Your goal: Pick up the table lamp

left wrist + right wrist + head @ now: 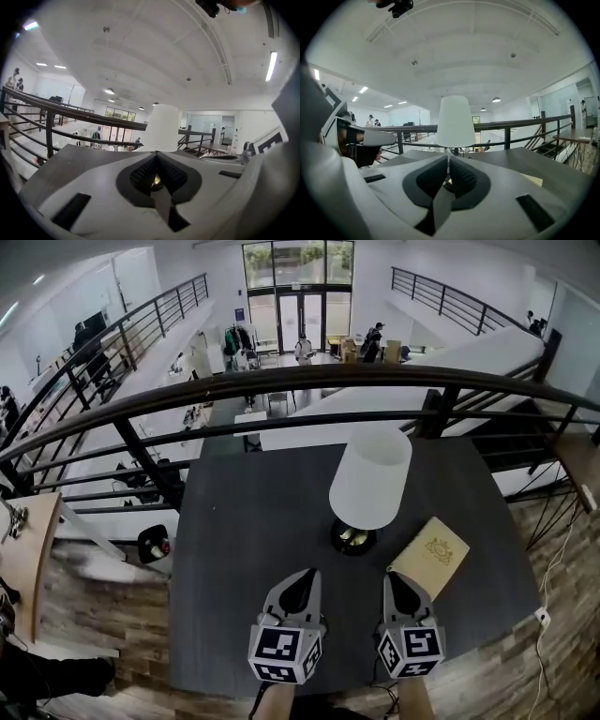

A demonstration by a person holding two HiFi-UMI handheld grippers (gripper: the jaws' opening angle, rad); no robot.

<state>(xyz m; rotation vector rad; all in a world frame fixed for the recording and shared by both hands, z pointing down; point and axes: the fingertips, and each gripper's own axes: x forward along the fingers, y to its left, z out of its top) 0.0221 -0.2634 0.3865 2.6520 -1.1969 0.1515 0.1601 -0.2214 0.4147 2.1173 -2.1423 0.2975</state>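
Table lamp [368, 479], with a white shade over a dark round base, stood upright and untouched on the dark table [234, 549], slightly toward 1 o'clock from the table's centre. A cream booklet [429, 557] lay at 4 o'clock of the base, just beside it. The left gripper [302, 576] and right gripper [394, 579] were held side by side at 6 o'clock of the lamp, near it but apart from it. A dark railing [309, 379] ran past the table's 12 o'clock edge, and beyond it an open hall lay below. Wood floor [112, 615] showed at 9 o'clock. Only the head view showed the booklet whole. The left gripper view showed its jaws met tip to tip and empty. The right gripper view showed its jaws drawn to a thin slit, gripping nothing, with the left gripper at 9 o'clock.
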